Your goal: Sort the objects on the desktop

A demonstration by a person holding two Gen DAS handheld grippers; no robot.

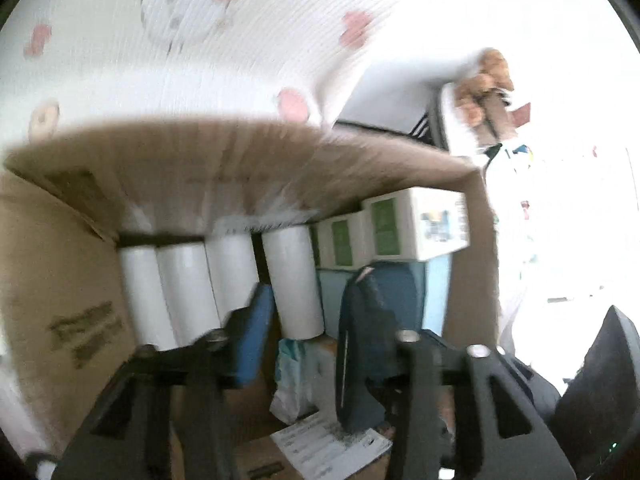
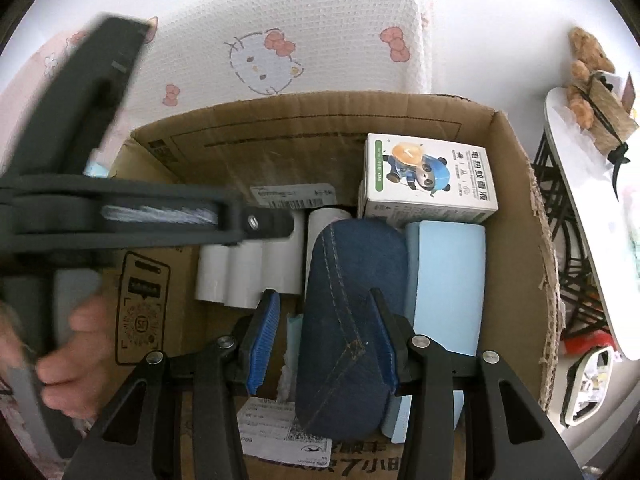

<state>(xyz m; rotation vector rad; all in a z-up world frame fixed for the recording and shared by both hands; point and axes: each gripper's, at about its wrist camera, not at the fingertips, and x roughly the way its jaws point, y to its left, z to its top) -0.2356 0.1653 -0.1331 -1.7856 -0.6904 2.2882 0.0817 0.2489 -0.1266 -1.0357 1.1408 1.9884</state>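
Right wrist view: right hand-held gripper (image 2: pixel 322 338) sits low centre of frame, jaws fairly wide, blue pads (image 2: pixel 262 340) visible. A denim case (image 2: pixel 352 320) lies between the fingers — right pad looks to touch its edge, left pad stands clear of it, so not clamped. Case rests inside the cardboard box (image 2: pixel 516 216), which fills the middle of the frame.

Box contents: white paper rolls (image 2: pixel 248 272) side by side left of the case, a light-blue block (image 2: pixel 448 288) just right of it, a panda-print carton (image 2: pixel 430 178) at the upper right of the box interior, shipping labels on the floor of the box at bottom centre.

Left hand-held gripper (image 2: pixel 264 226) crosses the left half of the frame, blurred, held by a bare hand (image 2: pixel 76 352) at lower left; jaw gap cannot be told from here.

Left wrist view — blurred: left hand-held gripper (image 1: pixel 308 344) jaws apart, nothing gripped; denim case (image 1: pixel 364 344) stands near the right finger, rolls (image 1: pixel 224 280) behind, cardboard flap (image 1: pixel 240 160) across the middle.

Behind the box: white quilt with cat-face and pink bow print (image 2: pixel 280 40), upper frame. Teddy bear (image 2: pixel 588 64) at far upper right.
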